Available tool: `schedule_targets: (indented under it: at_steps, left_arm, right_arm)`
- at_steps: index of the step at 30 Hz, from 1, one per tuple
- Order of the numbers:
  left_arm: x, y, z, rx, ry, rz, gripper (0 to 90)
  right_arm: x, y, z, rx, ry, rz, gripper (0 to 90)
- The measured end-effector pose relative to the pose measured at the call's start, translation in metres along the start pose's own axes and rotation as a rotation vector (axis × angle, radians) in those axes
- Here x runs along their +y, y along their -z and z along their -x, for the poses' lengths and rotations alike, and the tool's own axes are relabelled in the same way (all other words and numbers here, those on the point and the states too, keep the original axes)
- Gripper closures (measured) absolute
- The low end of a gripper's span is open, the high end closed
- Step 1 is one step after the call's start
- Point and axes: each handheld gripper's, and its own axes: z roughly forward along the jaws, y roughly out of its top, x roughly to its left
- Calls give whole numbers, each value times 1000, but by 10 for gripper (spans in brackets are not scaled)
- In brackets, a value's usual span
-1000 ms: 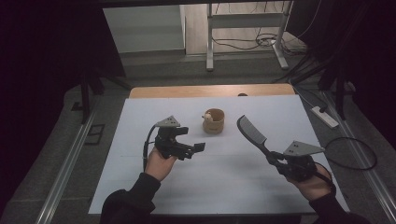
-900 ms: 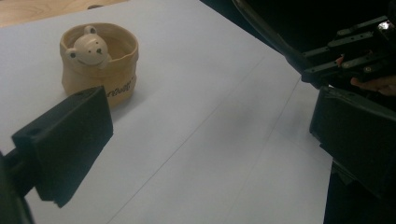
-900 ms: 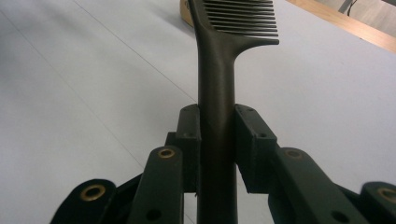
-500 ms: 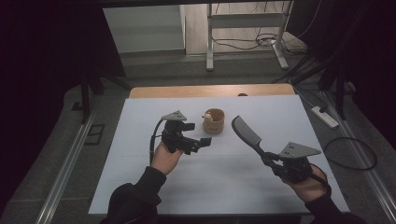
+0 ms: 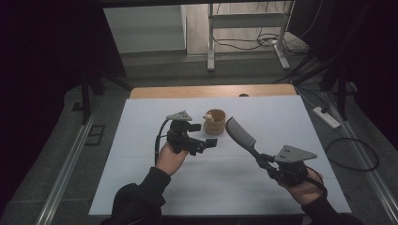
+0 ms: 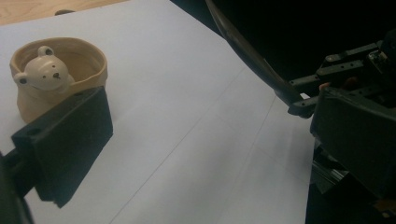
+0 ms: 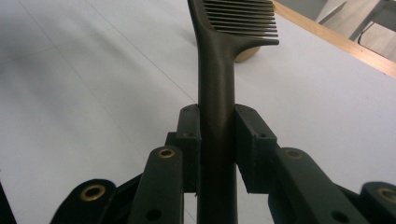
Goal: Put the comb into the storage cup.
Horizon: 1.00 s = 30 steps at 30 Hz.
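A tan cup [image 5: 215, 121] with a small bear figure inside stands upright near the middle of the white table [image 5: 141, 187]. My left gripper [image 5: 208, 144] hovers just left of and in front of it, jaws wide apart and open, nothing between them. In the left gripper view the cup [image 6: 56, 74] sits just beyond one pad [image 6: 65, 140]. My right gripper [image 5: 263, 161] is shut on the handle of a dark comb [image 5: 240, 133], whose toothed head points up-left, close to the cup's right side. In the right gripper view both pads press the comb handle [image 7: 215, 93].
A bare wooden strip [image 5: 211, 90] runs along the table's far edge. On the floor to the right lie a power strip [image 5: 326, 117] and a looped cable [image 5: 352, 154]. A metal stand [image 5: 244, 28] is behind the table. White table surface lies open in front and on both sides.
The left gripper has edged forward and right, closer to the cup. The comb's head has swung a little left toward the cup, still held in the right gripper.
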Motion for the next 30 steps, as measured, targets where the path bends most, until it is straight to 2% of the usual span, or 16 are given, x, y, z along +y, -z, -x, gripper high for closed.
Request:
schedule_targets:
  at_steps: [11, 25, 30]
  left_arm:
    - [0, -5, 5, -62, 19, -19, 0]
    - [2, -12, 11, -98, 38, -52, 0]
    - [3, -12, 14, -125, 49, -55, 0]
  right_arm:
    - [5, -2, -12, 15, 42, 35, 724]
    - [12, -5, -29, 28, 98, 63, 724]
    - [13, -6, -34, 26, 114, 73, 724]
